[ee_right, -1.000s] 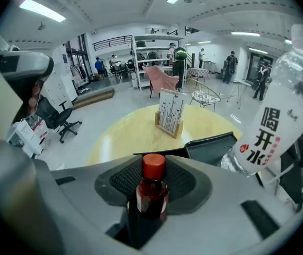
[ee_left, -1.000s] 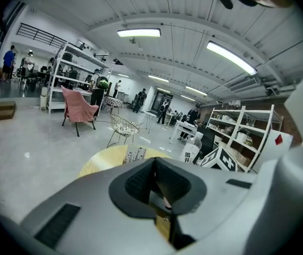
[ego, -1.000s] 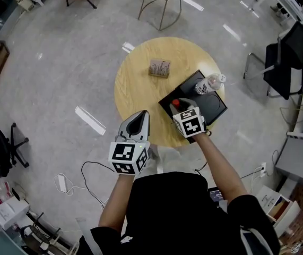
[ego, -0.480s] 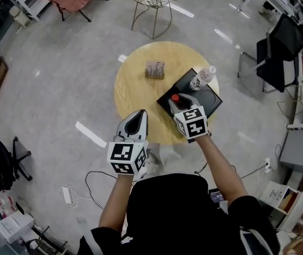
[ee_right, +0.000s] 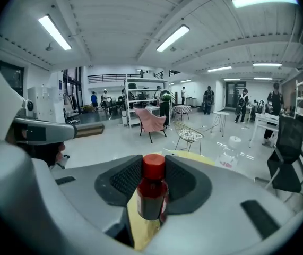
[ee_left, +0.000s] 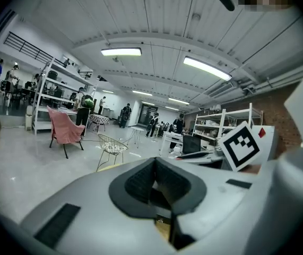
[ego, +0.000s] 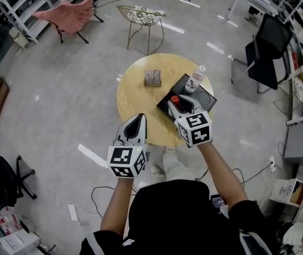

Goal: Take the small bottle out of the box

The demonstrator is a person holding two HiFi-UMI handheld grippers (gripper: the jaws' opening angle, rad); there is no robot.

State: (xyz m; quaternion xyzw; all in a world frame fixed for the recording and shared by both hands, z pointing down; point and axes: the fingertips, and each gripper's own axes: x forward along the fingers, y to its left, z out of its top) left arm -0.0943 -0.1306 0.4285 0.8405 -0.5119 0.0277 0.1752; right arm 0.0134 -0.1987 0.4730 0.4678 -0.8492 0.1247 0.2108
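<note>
The small dark-red bottle with a red cap [ee_right: 152, 194] is clamped upright between the jaws of the right gripper [ego: 178, 105]. In the head view it shows over the near end of the open black box [ego: 204, 99] on the round wooden desk [ego: 135, 89]. A clear plastic water bottle [ego: 195, 79] stands at the box's far edge (white cap up). The left gripper [ego: 135, 124], jaws together and empty, hangs over the desk's near rim.

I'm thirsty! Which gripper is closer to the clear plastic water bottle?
Right. The right gripper, shut on the small red-capped bottle, is over the black box near the water bottle; the left gripper is by the wooden table's near edge.
</note>
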